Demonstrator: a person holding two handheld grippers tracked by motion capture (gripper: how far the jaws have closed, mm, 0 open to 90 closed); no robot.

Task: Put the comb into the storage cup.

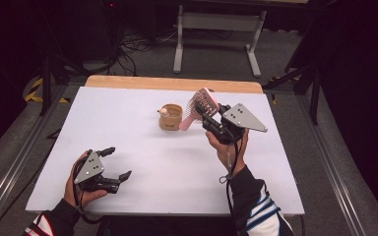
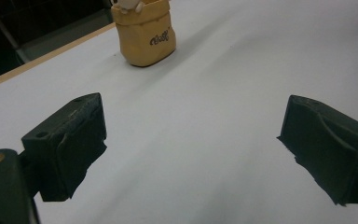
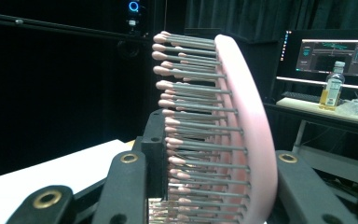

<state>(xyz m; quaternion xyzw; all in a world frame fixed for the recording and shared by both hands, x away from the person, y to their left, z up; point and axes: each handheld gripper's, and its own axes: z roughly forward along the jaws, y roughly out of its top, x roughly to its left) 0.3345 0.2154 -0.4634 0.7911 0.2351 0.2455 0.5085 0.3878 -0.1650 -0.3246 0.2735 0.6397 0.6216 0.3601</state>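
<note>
The right gripper (image 1: 204, 114) is clamped on a pink hairbrush (image 1: 200, 106), held up off the white table (image 1: 177, 162) with the person's right hand (image 1: 229, 147) under it. In the high view the brush head sticks up beyond the jaw tips, while its pink handle slants down past them to the tan cup (image 1: 171, 117), which stands just beside the gripper on the table. In the right gripper view the hairbrush (image 3: 223, 130) stands between the 2 jaws – its bristles face one jaw, which presses into them, and its smooth pink back lies against the other. Rows of grey pins with pink tips rise well above the jaws. Far beyond the brush, a bottle (image 3: 333, 91) stands on a desk before a lit monitor (image 3: 331, 56).

The left gripper (image 1: 114, 162) sits low over the near part of the table, well apart from the brush, with the left hand (image 1: 81, 184) wrapped around its body. Its 2 jaws stand wide apart with bare table between them. In the left gripper view the tan cup (image 2: 144, 35) stands ahead of the jaws – dark lettering on its side, a small pale figure at its rim.
</note>
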